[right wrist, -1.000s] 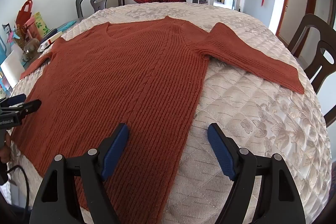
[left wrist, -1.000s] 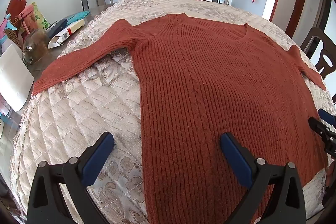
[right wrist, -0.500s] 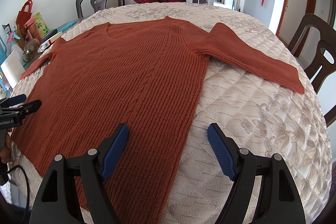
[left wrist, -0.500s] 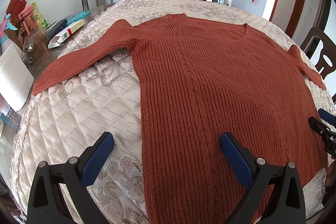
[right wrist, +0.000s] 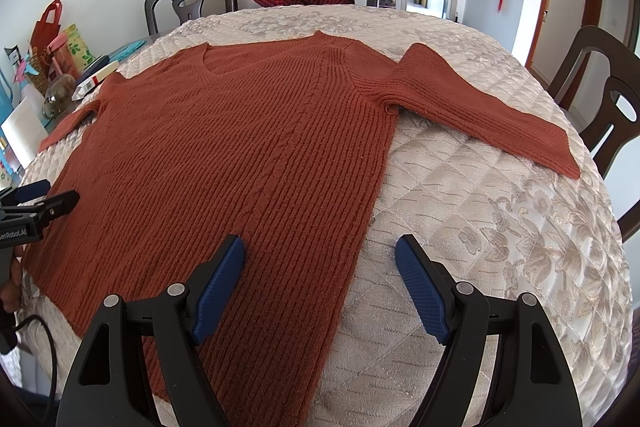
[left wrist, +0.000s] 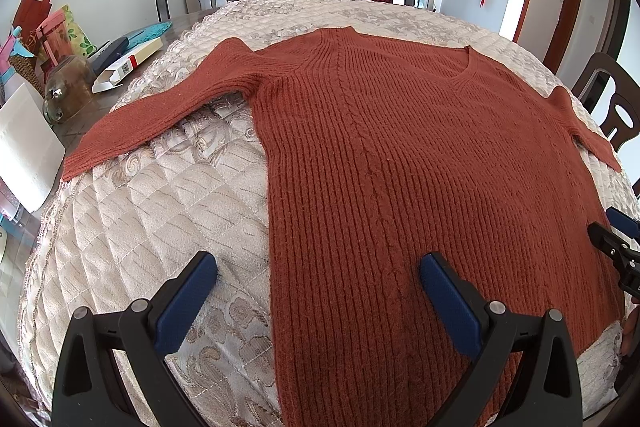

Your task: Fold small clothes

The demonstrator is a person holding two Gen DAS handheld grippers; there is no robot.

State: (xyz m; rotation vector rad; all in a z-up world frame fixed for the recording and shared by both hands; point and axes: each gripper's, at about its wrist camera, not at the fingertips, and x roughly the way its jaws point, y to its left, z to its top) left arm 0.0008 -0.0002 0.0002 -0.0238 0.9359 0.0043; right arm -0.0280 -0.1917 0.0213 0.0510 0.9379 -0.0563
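Lying flat, one rust sweater [left wrist: 420, 155], two sleeves spread, left gripper [left wrist: 318, 269] and right gripper [right wrist: 320, 253] both wide, empty.

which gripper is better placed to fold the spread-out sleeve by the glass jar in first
Left, probably. The left gripper hangs open over the sweater edge nearest that sleeve; the right gripper is open over the opposite edge.

Sweater [left wrist: 420, 155] rust rib-knit wool, matt, fuzzy; bench cover [left wrist: 160, 211] quilted satin, sheeny; tool pads [right wrist: 420, 287] textured blue rubber.
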